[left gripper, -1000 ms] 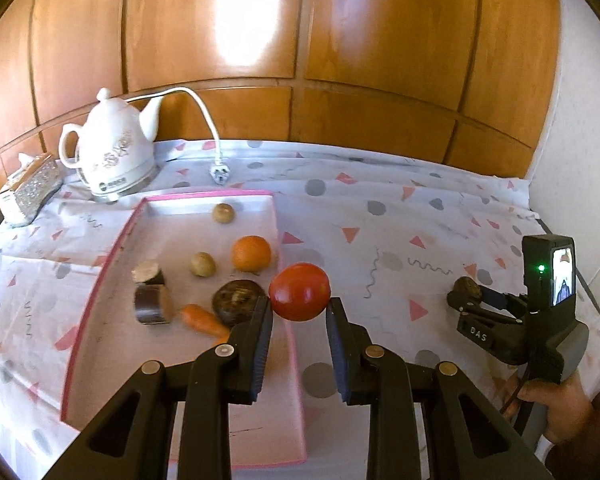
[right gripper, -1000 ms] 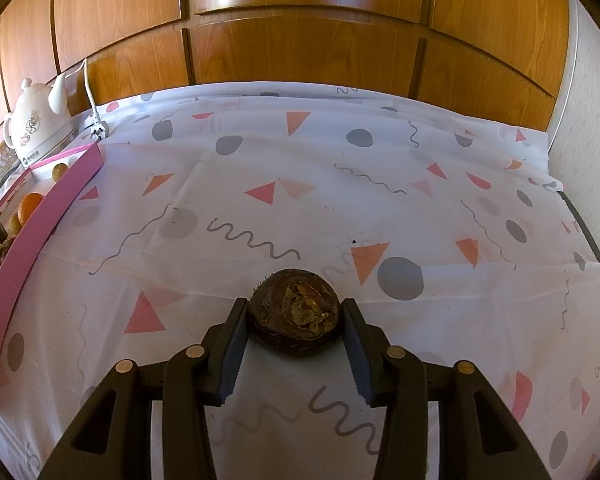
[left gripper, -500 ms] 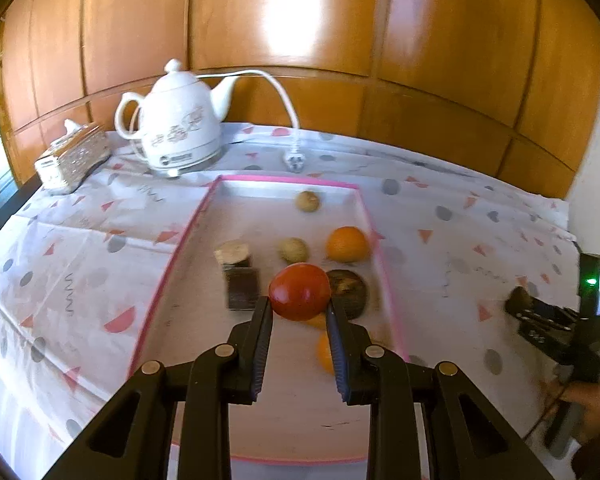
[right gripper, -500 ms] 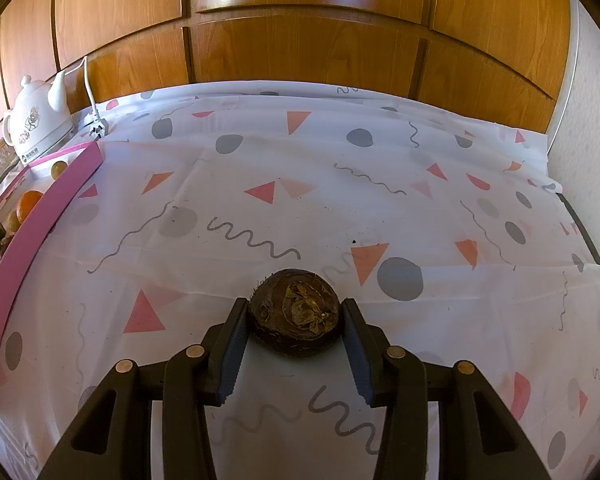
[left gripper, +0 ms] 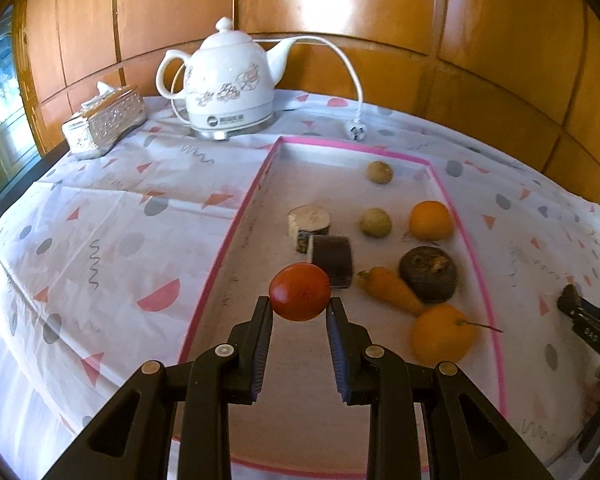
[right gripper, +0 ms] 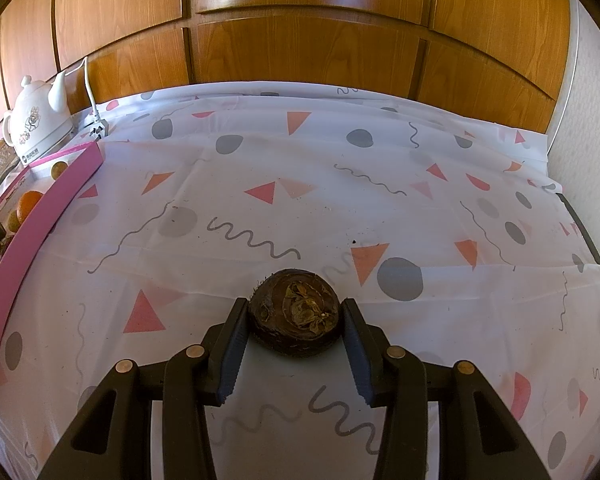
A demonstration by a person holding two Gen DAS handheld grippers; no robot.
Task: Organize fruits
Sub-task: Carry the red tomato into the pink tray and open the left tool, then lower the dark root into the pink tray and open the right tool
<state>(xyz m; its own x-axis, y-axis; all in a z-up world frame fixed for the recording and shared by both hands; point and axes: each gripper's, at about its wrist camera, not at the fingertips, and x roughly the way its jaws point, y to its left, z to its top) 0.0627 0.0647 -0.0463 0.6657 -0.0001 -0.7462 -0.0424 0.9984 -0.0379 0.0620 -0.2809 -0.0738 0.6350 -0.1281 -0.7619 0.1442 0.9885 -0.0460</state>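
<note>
My left gripper (left gripper: 298, 306) is shut on a red tomato (left gripper: 300, 291) and holds it above the near left part of a pink-rimmed tray (left gripper: 230, 236). In the tray lie two oranges (left gripper: 431, 220) (left gripper: 442, 334), a carrot (left gripper: 392, 289), a dark round root (left gripper: 429, 274), two small tan fruits (left gripper: 375, 222) and two dark cut pieces (left gripper: 332, 259). My right gripper (right gripper: 294, 307) is shut on a brown round root (right gripper: 296, 312) just over the patterned tablecloth (right gripper: 340, 184), right of the tray (right gripper: 48, 216). Its tip (left gripper: 580, 310) shows at the right edge of the left wrist view.
A white kettle (left gripper: 230, 84) with a cord and plug (left gripper: 356, 131) stands behind the tray, and a silver tissue box (left gripper: 104, 120) sits to its left. Wooden panelling (right gripper: 300, 40) backs the table. A pale wall (right gripper: 580, 100) bounds the right side.
My left gripper has carried the tomato leftward and lower, from the tray's right rim to over its near left part. The right gripper and its root have stayed still.
</note>
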